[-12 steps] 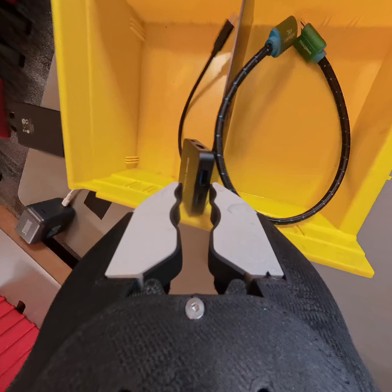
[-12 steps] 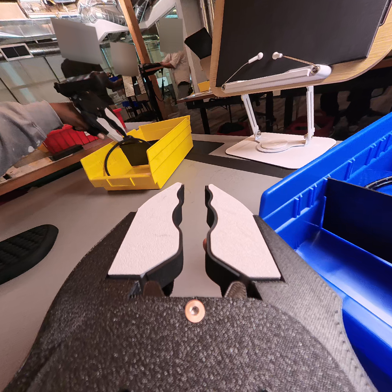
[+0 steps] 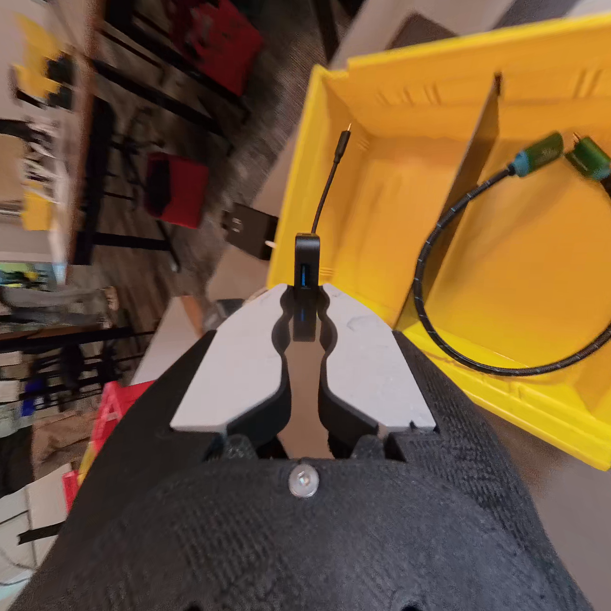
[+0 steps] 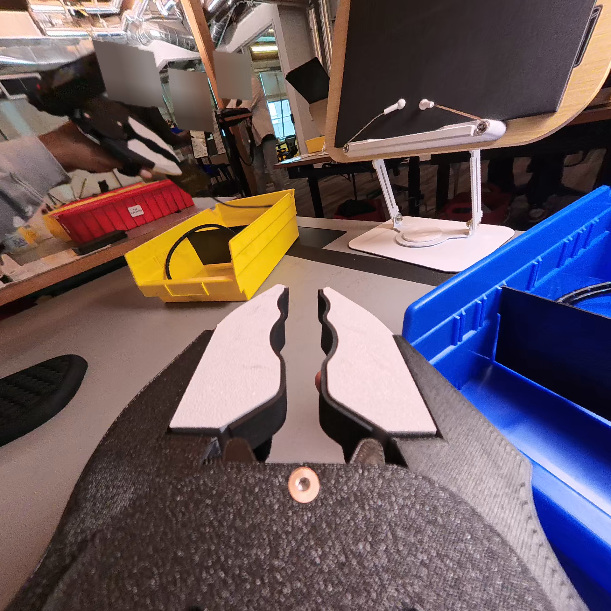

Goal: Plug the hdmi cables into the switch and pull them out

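Left gripper [image 3: 306,291]: fingers clamped on the black switch [image 3: 306,264], pads pressed against its two flat sides; held up in the air, above and just outside the near-left corner of the yellow bin [image 3: 545,426].
Switch: stood edge-on between the fingertips, blue port facing the camera, its far end sticking out past the tips; thin black pigtail lead [image 3: 325,191] rose from that end, its small plug free in the air.
Left hand: seen from the right wrist view, gripper [image 4: 155,155] raised well above the table at far left, tilted down to the right, fingers wrapped round the handle, grey sleeve behind it.
HDMI cable [image 3: 439,274]: braided black, curled in a loop in the yellow bin's right compartment, beside the dark divider [image 3: 476,158]; its two green plugs [image 3: 542,152] lay close together at the far side, plugged into nothing.
Right gripper [image 4: 303,294]: fingers parted by a narrow gap, nothing between them; held low and level over the grey table [image 4: 99,324], pointing toward the yellow bin.
Blue bin [image 4: 496,297]: just right of the right gripper.
Far ground: white stand [image 4: 433,238] on the table; red bin [image 4: 125,211] on the neighbouring bench.
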